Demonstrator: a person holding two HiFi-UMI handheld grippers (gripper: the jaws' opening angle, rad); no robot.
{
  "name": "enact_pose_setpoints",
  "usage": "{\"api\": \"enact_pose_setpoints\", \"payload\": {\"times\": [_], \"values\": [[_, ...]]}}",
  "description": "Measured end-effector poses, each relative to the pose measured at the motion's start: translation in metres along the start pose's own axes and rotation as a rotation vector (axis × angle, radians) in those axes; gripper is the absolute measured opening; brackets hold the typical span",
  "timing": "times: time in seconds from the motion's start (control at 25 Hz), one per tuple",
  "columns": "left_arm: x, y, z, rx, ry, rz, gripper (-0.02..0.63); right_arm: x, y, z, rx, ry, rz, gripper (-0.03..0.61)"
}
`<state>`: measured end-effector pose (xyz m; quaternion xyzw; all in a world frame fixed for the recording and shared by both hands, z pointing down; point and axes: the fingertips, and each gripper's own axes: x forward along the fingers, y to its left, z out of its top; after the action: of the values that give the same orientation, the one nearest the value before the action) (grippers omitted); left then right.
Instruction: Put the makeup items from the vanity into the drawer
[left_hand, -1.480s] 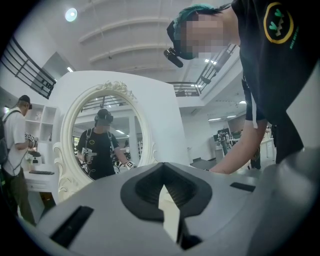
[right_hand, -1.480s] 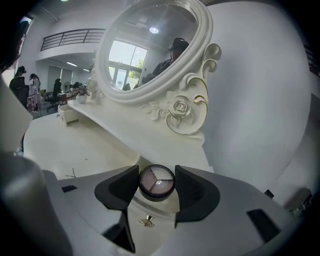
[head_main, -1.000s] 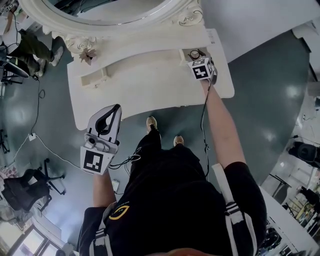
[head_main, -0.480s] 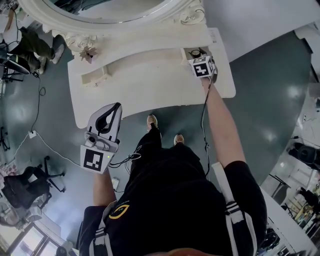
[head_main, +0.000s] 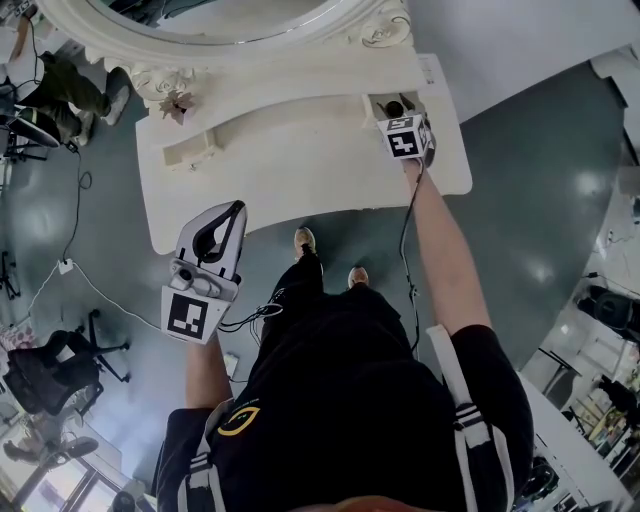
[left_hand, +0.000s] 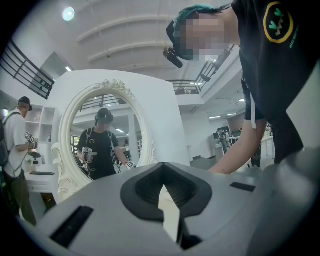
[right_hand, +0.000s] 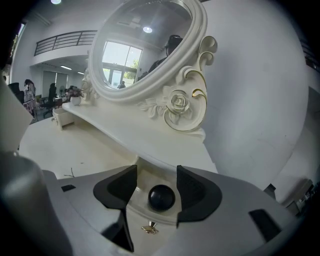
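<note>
The right gripper (head_main: 392, 108) points down into the small open drawer (head_main: 373, 101) at the right end of the white vanity (head_main: 300, 170). Its jaws stand apart and have just been opening. Between them a black ball-shaped item (right_hand: 161, 197) lies inside the drawer, with a gap on each side and no pad touching it. The drawer's gold knob (right_hand: 150, 229) shows just below. The left gripper (head_main: 237, 210) is in front of the vanity edge, apart from it. Its jaws are closed together and hold nothing.
</note>
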<state>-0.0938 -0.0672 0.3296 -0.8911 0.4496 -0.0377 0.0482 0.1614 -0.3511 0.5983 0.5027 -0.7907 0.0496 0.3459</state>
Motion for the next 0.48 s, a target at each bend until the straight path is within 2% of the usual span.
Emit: {"api": "enact_pose_setpoints", "payload": {"times": [0.24, 0.48], "values": [[0.001, -0.003, 0.000, -0.001, -0.004, -0.006, 0.018, -0.021, 0.009, 0.020, -0.018, -0.069, 0.008, 0.278], [0.002, -0.005, 0.002, -0.001, -0.013, -0.008, 0.018, -0.062, 0.034, 0.071, -0.039, -0.226, 0.049, 0.282]]}}
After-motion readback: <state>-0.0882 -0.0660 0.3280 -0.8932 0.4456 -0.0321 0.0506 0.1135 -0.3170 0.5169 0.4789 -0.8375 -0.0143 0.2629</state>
